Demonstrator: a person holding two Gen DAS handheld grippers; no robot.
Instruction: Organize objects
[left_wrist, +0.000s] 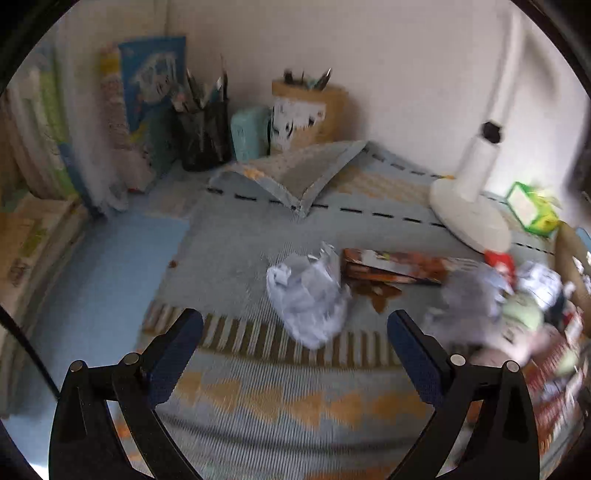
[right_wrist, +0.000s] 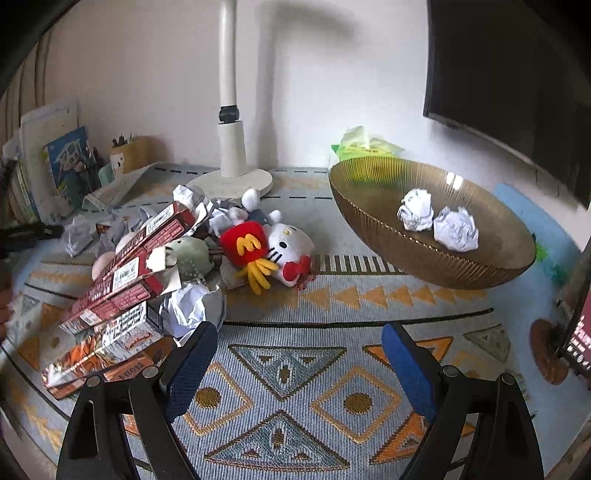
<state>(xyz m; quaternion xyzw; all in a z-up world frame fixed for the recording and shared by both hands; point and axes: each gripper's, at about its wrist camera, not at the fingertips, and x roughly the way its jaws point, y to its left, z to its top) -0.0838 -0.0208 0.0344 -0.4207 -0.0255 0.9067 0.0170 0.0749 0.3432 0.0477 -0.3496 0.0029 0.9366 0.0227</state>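
My left gripper (left_wrist: 295, 332) hangs released above a crumpled paper (left_wrist: 308, 297); my right gripper (right_wrist: 299, 343) gapes empty beside the boxes (right_wrist: 122, 280); two paper balls (right_wrist: 437, 219) lie in the bowl (right_wrist: 388, 236).

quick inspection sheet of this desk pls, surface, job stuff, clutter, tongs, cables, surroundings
surface: patterned mat over the desk, one corner folded up at the back.
job's things: two paper balls in the gold bowl; another paper ball loose ahead of the left tongs.
clutter: red boxes, plush cat, more crumpled paper piled left of the bowl.
grippers: left tongs and right tongs both open, holding nothing.
cables: nothing seen.
surroundings: lamp base, pen holders, books, dark monitor.
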